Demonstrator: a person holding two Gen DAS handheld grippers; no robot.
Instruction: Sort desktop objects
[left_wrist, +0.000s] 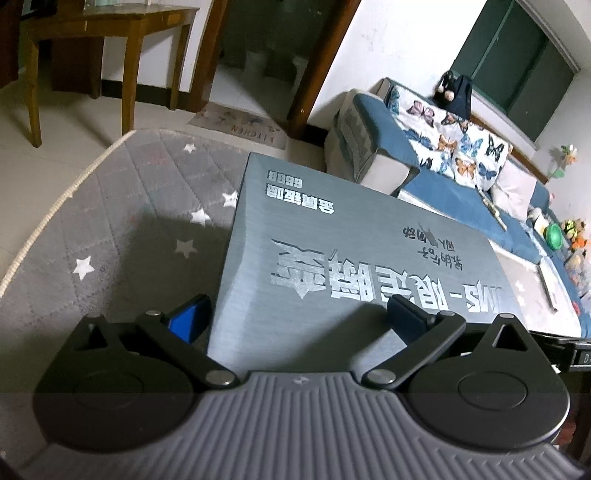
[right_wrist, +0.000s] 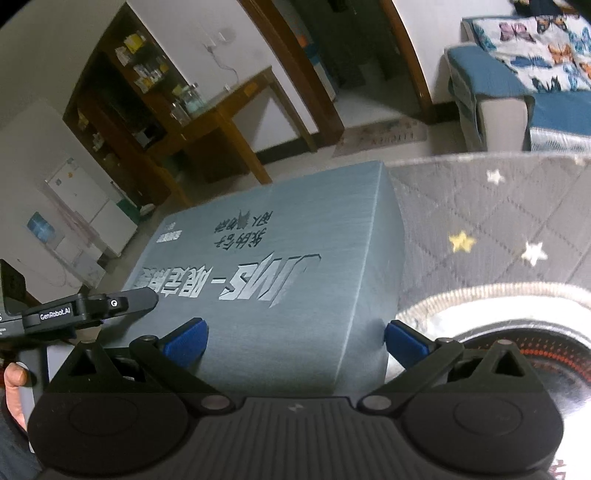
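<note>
Both grippers at grey rectangular cardboard box (left_wrist: 332, 236) with silver lettering

Left gripper (left_wrist: 301, 317) fingers spread, released, box corner between; right gripper (right_wrist: 295, 338) likewise spread across box end; grip unclear.

A flat grey box (left_wrist: 343, 254) with silver lettering lies on the star-patterned mat (left_wrist: 122, 206).

The grey box (right_wrist: 266, 266) reads "JWS" and "6608"; the left tool (right_wrist: 88, 308) "GenRobot.AI"; the doormat (left_wrist: 240, 125) "KITCHEN"

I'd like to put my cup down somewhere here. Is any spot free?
The star-patterned grey mat lies bare left of the big grey box, out to its cream edge. More bare mat shows on the box's other side, up to the round shiny thing. Both open claws crowd the box's near end.
</note>
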